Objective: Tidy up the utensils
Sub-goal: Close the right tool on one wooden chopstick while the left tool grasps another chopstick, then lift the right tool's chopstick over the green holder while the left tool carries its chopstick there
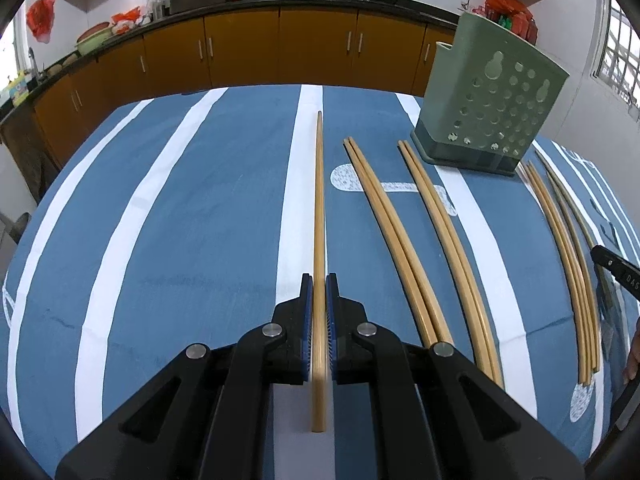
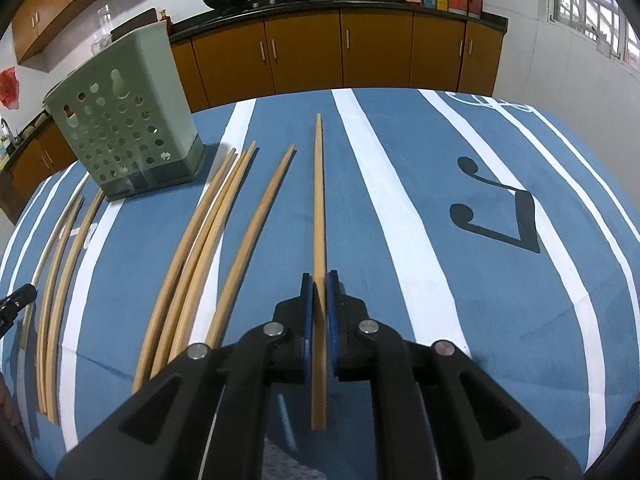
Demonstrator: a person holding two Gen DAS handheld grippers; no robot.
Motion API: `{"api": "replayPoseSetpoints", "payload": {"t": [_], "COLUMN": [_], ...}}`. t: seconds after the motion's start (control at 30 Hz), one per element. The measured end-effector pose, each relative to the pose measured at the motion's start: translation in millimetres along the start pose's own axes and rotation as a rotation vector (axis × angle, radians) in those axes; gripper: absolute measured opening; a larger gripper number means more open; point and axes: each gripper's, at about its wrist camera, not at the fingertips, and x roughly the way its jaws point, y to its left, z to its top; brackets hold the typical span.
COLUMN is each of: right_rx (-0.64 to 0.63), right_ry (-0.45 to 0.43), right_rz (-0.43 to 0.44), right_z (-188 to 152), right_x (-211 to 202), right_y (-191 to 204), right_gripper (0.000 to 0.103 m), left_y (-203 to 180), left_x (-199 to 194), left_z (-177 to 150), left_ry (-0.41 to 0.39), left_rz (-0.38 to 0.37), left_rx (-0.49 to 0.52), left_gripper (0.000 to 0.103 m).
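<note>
My left gripper [image 1: 319, 280] is shut on a wooden chopstick [image 1: 319, 200] that points straight ahead over the blue striped tablecloth. My right gripper [image 2: 319, 278] is shut on another wooden chopstick [image 2: 318, 200], also pointing forward. A green perforated utensil holder [image 1: 488, 100] stands at the far right in the left wrist view and at the far left in the right wrist view [image 2: 124, 120]. Pairs of chopsticks [image 1: 396, 236] lie on the cloth between the grippers; in the right wrist view several chopsticks [image 2: 208, 236] lie left of my gripper.
The table [image 1: 180, 208] has a blue cloth with white stripes. Brown kitchen cabinets [image 1: 280, 44] with woks on the counter run behind the far edge. The right gripper's tip [image 1: 616, 268] shows at the right edge of the left wrist view.
</note>
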Motion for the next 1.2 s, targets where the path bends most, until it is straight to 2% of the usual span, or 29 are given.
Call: {"api": "replayPoseSetpoints", "payload": {"t": [0.13,0.27,0.5,0.77,1.03,1.2], "right_rx": [0.018,0.019,0.034,0.063,0.054,0.057], "right_ry": [0.004,-0.052,-0.197,-0.363,-0.43,-0.48], "right_rz": [0.023,0.037,0.051,0.059,0.054,0.099], "right_z": [1.9,8.3,30.4,55.7,76.1,101.5], "right_x": [-1.8,-19.9,-65.0,-111.6,-129.8,-149.6], "right_y": [-3.8,-4.8,-11.8,-23.5,-22.4,-19.4], "right_gripper": [0.008,0.008,0.008,0.008,0.007,0.007], "left_y": [1.0,3.7,9.1,21.9,26.6,26.0], "left_x": [-0.9,-7.1,-46.0,-94.3,-113.8,-128.1], "left_z": [-0.7,2.4,23.6,55.3,80.8,100.7], "left_ry": [0.004,0.009,-0.104,-0.264,-0.342,-0.387], "left_rz": [0.0,-0.008,-0.031,-0.064,-0.048,-0.043], "left_rx": [0.005,-0.002,-0.011,-0.071,-0.082,-0.068], "left_gripper": [0.007,0.007,0.007,0.007,0.007,0.007]}}
